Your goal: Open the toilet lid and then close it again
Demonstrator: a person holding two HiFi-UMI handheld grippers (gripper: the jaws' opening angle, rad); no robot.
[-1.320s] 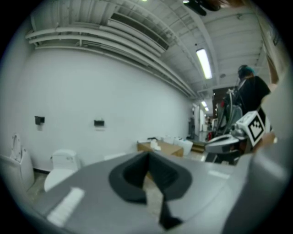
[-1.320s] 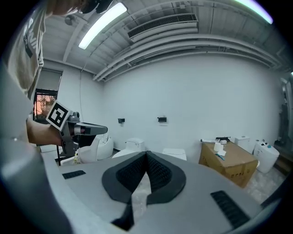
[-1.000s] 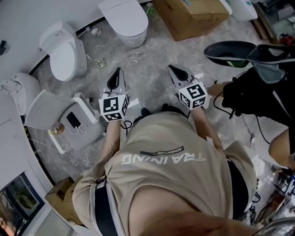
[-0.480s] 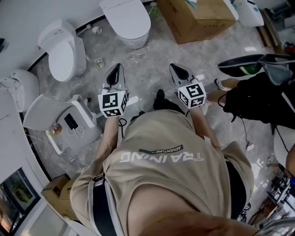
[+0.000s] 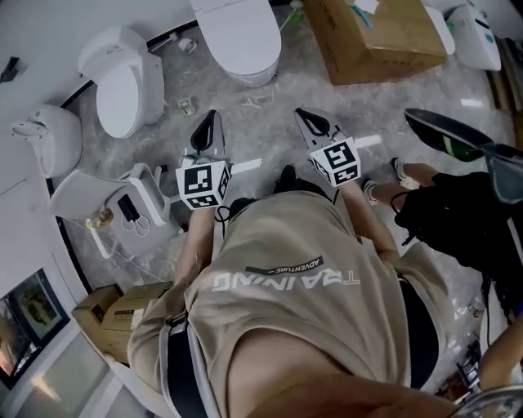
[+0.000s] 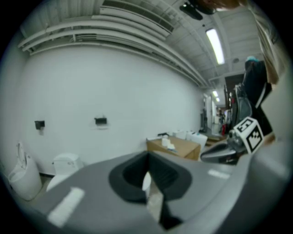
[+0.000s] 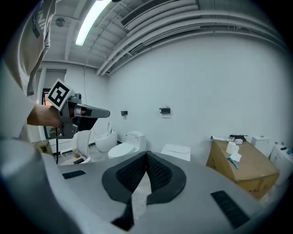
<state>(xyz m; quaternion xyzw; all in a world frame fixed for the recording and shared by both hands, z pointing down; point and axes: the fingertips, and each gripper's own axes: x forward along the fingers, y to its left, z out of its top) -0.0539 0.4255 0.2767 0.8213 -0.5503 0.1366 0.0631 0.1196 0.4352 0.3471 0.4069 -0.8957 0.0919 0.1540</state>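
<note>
Grey marble floor, white wall behind; toilet, lid down, lies far ahead, long axis running away, roughly midway between left gripper and right gripper, both closed, empty, well apart from it

The toilet is a white, tankless one-piece standing on the grey marbled floor at the top middle of the head view, its back to the white wall and its rounded front towards the person. Its lid is smooth, plain white and down, lying flat over the bowl and covering it to the edge. In the right gripper view only the squared rear of the lid shows, low and level; it appears fully shut, though the seam is too small to make out.
</note>
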